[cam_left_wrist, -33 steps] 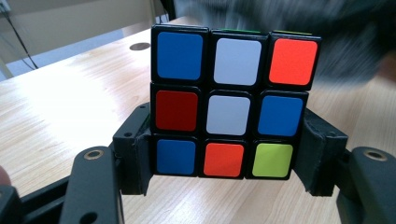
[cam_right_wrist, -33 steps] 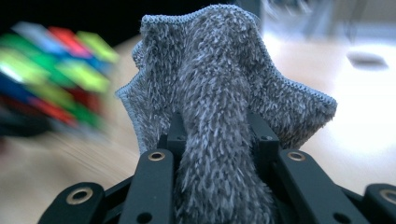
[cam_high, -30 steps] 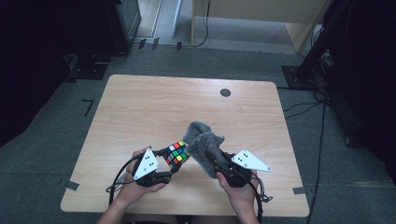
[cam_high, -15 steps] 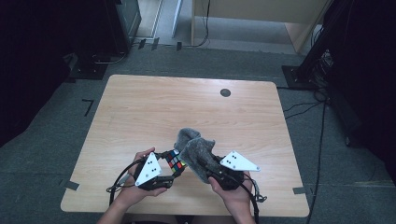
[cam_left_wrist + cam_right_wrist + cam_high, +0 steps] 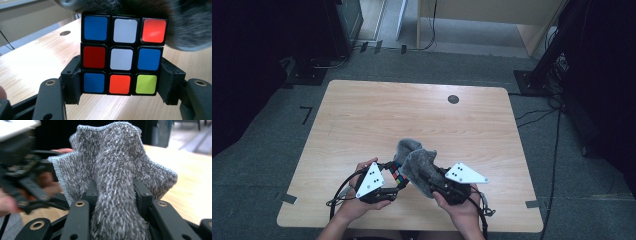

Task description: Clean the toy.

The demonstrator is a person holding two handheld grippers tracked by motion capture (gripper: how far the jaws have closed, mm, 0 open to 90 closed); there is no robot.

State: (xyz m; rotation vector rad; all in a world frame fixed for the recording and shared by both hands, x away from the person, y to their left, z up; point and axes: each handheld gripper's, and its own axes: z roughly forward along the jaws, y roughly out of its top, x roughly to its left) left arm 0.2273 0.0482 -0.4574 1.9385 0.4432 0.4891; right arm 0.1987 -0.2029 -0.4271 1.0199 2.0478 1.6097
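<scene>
1. Left gripper (image 5: 120,100) jaws clamp the puzzle cube (image 5: 121,53) above the worktop (image 5: 362,120).
2. Right gripper (image 5: 116,192) jaws pinch the grey cloth (image 5: 112,170); their pinch has just been loosening slightly.
3. Wipe each face with light strokes, cube steady.

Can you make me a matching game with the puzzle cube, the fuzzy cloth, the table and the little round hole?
Things:
1. puzzle cube
2. cloth
3. table
4. round hole

Descriptions:
A. pale wood, under everything
B. grey and fuzzy, pinched in the right tool
C. dark spot near the table's far edge
D. coloured squares, clamped in the left tool

Pairs: 1-D, 2-B, 3-A, 4-C
</scene>
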